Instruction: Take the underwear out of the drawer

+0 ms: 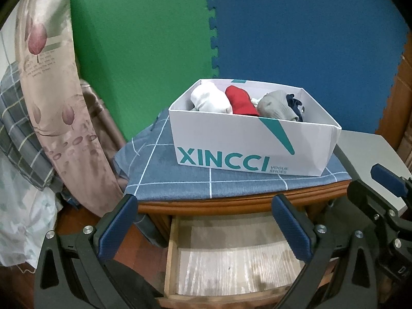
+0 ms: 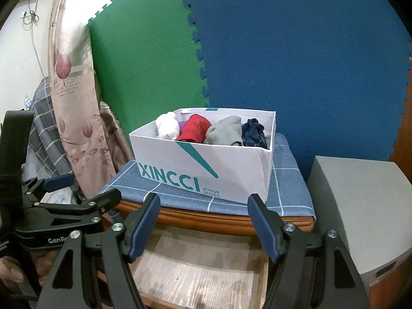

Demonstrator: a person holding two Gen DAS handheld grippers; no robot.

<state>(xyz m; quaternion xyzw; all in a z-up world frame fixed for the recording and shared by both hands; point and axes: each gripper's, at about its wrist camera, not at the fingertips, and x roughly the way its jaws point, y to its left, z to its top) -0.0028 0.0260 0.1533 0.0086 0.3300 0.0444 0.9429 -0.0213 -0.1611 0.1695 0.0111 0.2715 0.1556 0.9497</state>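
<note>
Now both tools hang wide with nothing between their pads: the left tool (image 1: 206, 221) and right tool (image 2: 203, 224) over the pulled-out drawer (image 1: 231, 265). Rolled underwear (image 1: 240, 100) sits in the white box (image 1: 247, 144) on the counter (image 1: 180, 180), at 12 o'clock from the drawer.

Pulled-out wooden drawer (image 1: 231, 265), bare inside; rolled underwear (image 1: 242, 100) side by side in white shoebox (image 1: 252, 144) above.

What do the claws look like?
Each claw, left and right, has black triangle-shaped arms with silver bolts and two fingers padded in ribbed dark blue. The left one carries white lettering starting "GenR" on its side.
</note>
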